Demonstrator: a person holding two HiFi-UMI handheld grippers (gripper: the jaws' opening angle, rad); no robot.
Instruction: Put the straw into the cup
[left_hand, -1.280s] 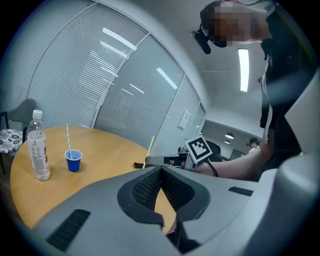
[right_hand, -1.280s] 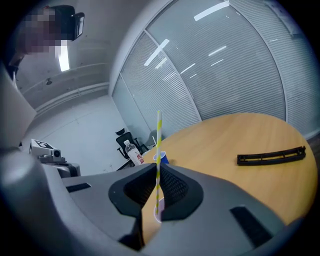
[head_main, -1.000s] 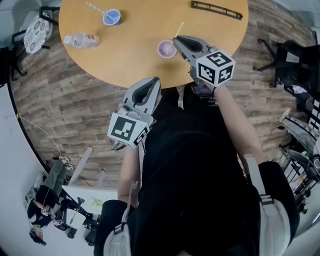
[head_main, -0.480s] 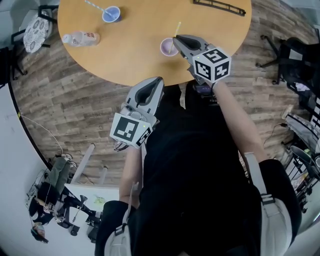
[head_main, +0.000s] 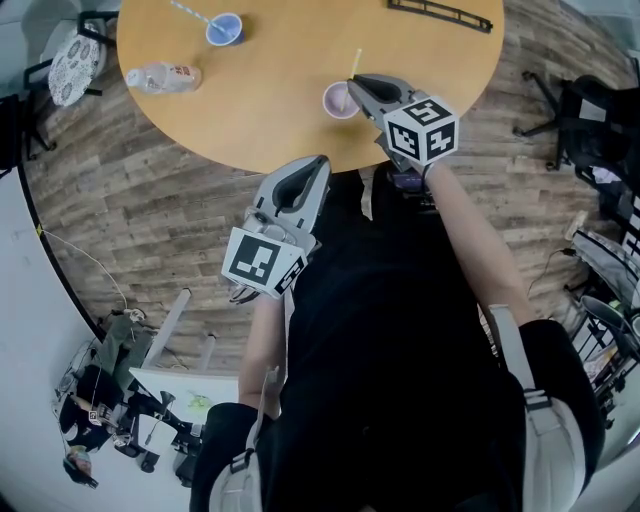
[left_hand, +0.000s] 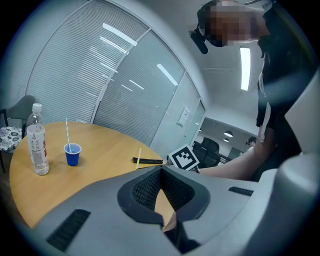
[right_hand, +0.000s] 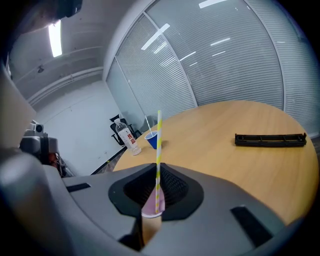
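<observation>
Insertion looks nearly done. Head view: right claw (head_main: 352, 82) hovers at the pink cup (head_main: 338, 99), table's (head_main: 300, 60) six o'clock edge. Left gripper view: left claw (left_hand: 161, 167) closed, empty; blue cup (left_hand: 72, 154) holds a second straw (left_hand: 66, 131). Right gripper view: jaws pinch the yellow straw (right_hand: 159, 145), tip inside the cup; next, let go.

On the surface (head_main: 280, 120), a cup (head_main: 338, 99) sits by the near edge. A straw (head_main: 354, 66) stands in it, pinched by my right tool (head_main: 356, 84). From that cup, a water bottle (head_main: 165, 76) stands at 9 o'clock, a second cup (head_main: 223, 29) at 10, a bar (head_main: 443, 15) at 2. My left tool (head_main: 318, 160) hangs off the edge at 7.
</observation>
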